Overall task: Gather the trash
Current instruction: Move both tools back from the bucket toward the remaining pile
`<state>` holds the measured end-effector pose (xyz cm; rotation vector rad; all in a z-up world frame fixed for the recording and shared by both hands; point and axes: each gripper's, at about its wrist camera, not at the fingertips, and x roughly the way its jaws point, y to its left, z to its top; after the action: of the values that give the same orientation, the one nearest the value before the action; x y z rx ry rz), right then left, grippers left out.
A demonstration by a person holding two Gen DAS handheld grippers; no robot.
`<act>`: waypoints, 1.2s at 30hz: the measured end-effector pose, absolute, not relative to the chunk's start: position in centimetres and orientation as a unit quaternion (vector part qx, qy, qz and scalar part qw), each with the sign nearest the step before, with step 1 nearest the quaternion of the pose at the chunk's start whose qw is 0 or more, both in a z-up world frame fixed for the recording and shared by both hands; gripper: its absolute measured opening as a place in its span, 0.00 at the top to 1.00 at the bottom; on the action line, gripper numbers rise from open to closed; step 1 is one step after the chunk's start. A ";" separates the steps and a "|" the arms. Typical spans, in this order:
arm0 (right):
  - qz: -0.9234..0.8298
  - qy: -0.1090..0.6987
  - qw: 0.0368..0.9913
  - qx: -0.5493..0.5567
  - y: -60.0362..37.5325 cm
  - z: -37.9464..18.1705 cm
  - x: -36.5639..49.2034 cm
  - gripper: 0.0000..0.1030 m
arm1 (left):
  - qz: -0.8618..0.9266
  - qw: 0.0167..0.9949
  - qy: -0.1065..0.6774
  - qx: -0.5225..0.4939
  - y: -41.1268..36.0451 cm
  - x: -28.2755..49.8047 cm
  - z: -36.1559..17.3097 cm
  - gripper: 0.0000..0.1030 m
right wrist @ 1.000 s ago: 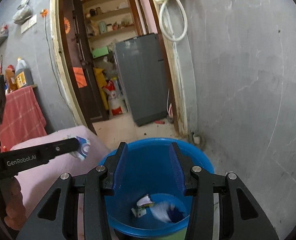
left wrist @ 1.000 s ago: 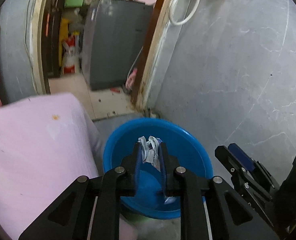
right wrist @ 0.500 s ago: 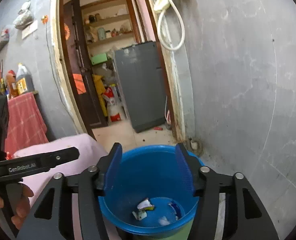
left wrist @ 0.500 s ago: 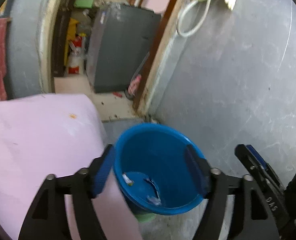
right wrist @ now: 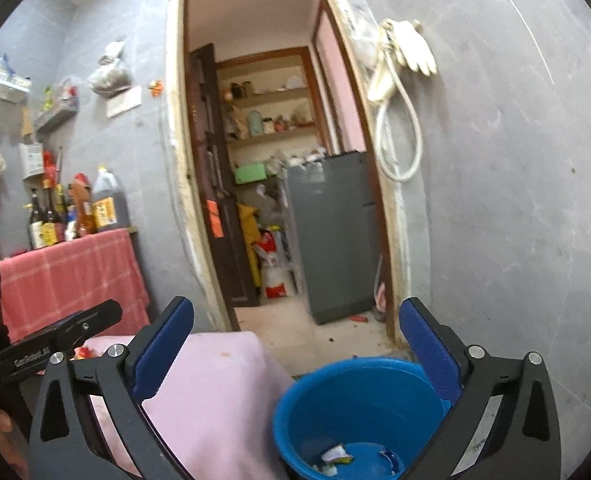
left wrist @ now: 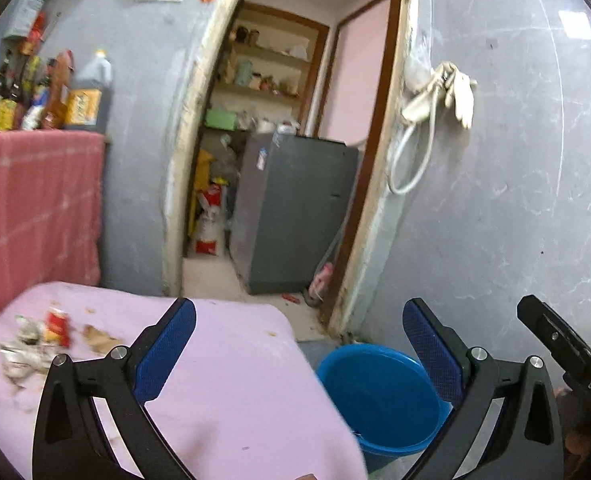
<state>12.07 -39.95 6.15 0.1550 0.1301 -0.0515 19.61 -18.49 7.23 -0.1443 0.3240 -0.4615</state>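
A blue bucket [left wrist: 379, 392] stands on the floor beside the pink-covered table [left wrist: 235, 380]; it also shows in the right wrist view [right wrist: 359, 404], with scraps of trash [right wrist: 337, 456] at its bottom. A pile of wrappers and paper trash [left wrist: 43, 340] lies at the table's far left. My left gripper [left wrist: 299, 344] is open and empty, above the table edge and bucket. My right gripper [right wrist: 295, 344] is open and empty, above the bucket's near rim. The left gripper's side [right wrist: 55, 344] shows at the left of the right wrist view.
A grey wall [left wrist: 515, 200] rises behind the bucket. An open doorway leads to a room with a grey fridge [left wrist: 291, 212]. A red checked cloth [left wrist: 31, 208] covers a stand with bottles [left wrist: 39, 96] at the left. A white hose [left wrist: 415, 152] hangs by the door frame.
My left gripper opened and dropped its crumpled wrapper into the bucket, then rose and turned left, bringing the table's trash pile into view. The right gripper opened wider and tilted up.
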 end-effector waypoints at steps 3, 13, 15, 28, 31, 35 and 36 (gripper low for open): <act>-0.009 0.054 0.996 0.068 -37.9 6.8 11.5 0.00 | -0.212 0.964 0.147 -0.069 -16.4 18.1 7.8 0.01; 0.048 0.040 0.997 0.035 -30.5 7.2 11.2 0.00 | -0.117 0.982 0.127 -0.079 -7.8 14.1 8.0 0.01; 0.057 0.038 0.997 0.032 -29.3 7.1 11.2 0.00 | -0.099 0.984 0.126 -0.081 -5.8 13.4 7.6 0.01; 0.093 0.069 0.993 -0.001 -22.8 5.3 13.8 0.00 | -0.009 0.984 0.162 -0.076 3.0 12.0 3.1 0.01; 0.111 0.087 0.990 -0.003 -21.9 4.2 14.7 0.00 | 0.007 0.983 0.174 -0.053 3.4 12.5 2.0 0.01; 0.138 0.122 0.983 -0.014 -20.1 2.7 16.3 0.00 | 0.015 0.982 0.187 -0.004 3.1 13.3 0.8 0.01; 0.143 0.132 0.981 -0.016 -19.8 2.3 16.6 0.00 | 0.015 0.982 0.190 0.006 3.0 13.4 0.4 0.01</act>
<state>16.63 -19.77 2.26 -0.0326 0.2651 0.2884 13.45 2.98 0.41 0.0120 0.3820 0.0297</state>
